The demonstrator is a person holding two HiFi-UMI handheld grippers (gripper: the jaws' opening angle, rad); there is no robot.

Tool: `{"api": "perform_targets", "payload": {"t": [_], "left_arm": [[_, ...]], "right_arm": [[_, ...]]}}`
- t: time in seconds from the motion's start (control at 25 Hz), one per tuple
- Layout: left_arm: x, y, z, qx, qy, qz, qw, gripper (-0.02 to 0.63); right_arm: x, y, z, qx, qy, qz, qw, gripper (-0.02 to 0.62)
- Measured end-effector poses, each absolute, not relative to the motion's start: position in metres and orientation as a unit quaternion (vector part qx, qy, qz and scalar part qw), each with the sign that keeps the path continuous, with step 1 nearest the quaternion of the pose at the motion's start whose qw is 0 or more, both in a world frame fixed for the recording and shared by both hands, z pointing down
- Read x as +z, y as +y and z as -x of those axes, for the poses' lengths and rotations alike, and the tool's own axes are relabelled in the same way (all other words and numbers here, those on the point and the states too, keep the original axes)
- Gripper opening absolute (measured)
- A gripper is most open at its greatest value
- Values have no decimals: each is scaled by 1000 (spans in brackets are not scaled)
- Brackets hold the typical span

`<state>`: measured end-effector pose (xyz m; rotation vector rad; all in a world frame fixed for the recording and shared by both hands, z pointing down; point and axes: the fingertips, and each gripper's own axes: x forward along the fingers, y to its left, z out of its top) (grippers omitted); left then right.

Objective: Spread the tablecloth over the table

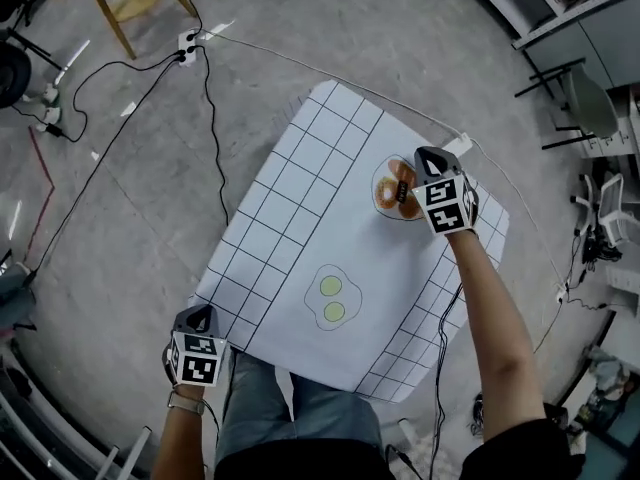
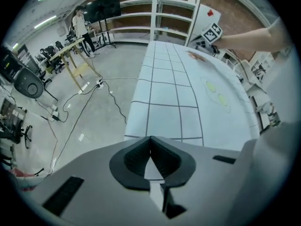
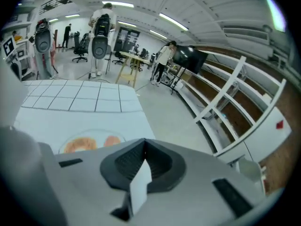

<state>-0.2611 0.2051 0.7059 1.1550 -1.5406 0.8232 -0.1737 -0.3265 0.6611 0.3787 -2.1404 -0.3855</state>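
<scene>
One thin white tablecloth [image 1: 300, 258], rectangular, black-gridded, with two printed food motifs, spread flat mid-frame. Two pairs of fingers pinched on it: left gripper [image 1: 197, 314] lower-left corner, right gripper [image 1: 426, 154] right edge.

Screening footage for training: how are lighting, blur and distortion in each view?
Head view: even light, soft shadows, white grid-lined tablecloth sharp, frame edges bowed. Left gripper view: heavy fisheye, dark corners, grey left gripper blurred. Right gripper view: ceiling light strips glare, white shelf rails curve.
</scene>
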Motion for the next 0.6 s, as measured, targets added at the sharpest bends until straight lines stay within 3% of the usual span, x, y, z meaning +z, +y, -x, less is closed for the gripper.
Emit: {"api": "perform_targets", "payload": {"t": [0.16, 0.36, 0.6], "left_arm": [[700, 179, 225, 347, -600, -541, 476, 14], [705, 141, 129, 389, -497, -637, 442, 14], [720, 101, 42, 439, -406, -694, 401, 14]], "right_arm": [[667, -350, 65, -119, -836, -233, 483, 9], [676, -368, -45, -84, -799, -294, 518, 9], [683, -379, -116, -66, -783, -316, 532, 9]]}}
